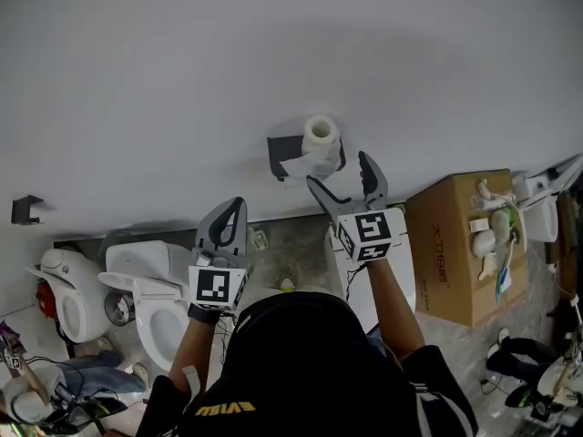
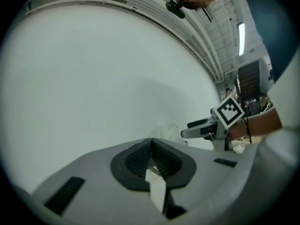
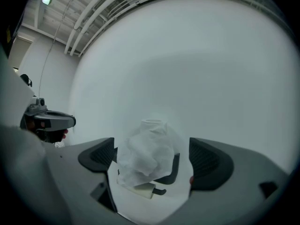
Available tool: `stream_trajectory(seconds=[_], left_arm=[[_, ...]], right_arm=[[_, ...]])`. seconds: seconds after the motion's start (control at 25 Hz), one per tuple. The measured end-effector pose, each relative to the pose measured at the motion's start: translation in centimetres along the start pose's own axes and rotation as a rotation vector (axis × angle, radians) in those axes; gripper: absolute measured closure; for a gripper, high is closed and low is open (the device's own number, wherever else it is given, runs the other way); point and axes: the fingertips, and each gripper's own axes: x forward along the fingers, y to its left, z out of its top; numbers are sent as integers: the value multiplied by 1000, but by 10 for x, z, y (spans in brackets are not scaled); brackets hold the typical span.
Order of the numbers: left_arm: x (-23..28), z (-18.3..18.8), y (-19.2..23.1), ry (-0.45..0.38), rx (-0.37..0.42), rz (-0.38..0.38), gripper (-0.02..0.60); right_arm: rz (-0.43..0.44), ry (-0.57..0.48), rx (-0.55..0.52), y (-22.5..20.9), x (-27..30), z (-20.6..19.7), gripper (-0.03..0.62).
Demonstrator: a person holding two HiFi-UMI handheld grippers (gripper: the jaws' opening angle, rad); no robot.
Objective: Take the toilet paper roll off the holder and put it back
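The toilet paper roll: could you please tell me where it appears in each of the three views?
Head view: upper centre, toilet paper roll on its wall holder, just beyond the right hand-held gripper.
Left gripper view: roll faint at centre, hard to make out.
Right gripper view: roll lower centre, between the open jaws.
Shared landmark: the white wall.

- Soft, even light; the white wall [image 1: 273,62] is bright.
- A long ceiling lamp [image 2: 241,39] glows.
- Gripper views bend round, dark at the corners.
- The toilet paper roll [image 3: 147,158] looks fuzzy up close.
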Motion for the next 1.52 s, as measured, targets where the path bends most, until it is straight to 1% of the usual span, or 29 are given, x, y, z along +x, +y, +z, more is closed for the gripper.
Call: stream_trajectory(seconds=[0.28,0.44,0.56,0.72,0.88,1.24,1.52], left_arm=[[-1,-2,4,0,12,11,571],[2,1,6,-7,2,16,571],[3,4,8,-19,-4,16,571],[3,1,12,-10,-1,19,571],[1,-3,17,11,16,20,571],[-4,-5,25,16,13,40,571],[-5,-4,27,3,1,51,571]], right_arm=[[21,8,-6,1,23,-1,100],[33,16,14,1,36,-1,100],[33,24,-3,2,47,0,100],[33,31,-15,1,57,1,102],[34,36,-20,1,63,2,105],[31,57,-44,4,72,-1,121],[22,75,-60,3,74,-4,146]])
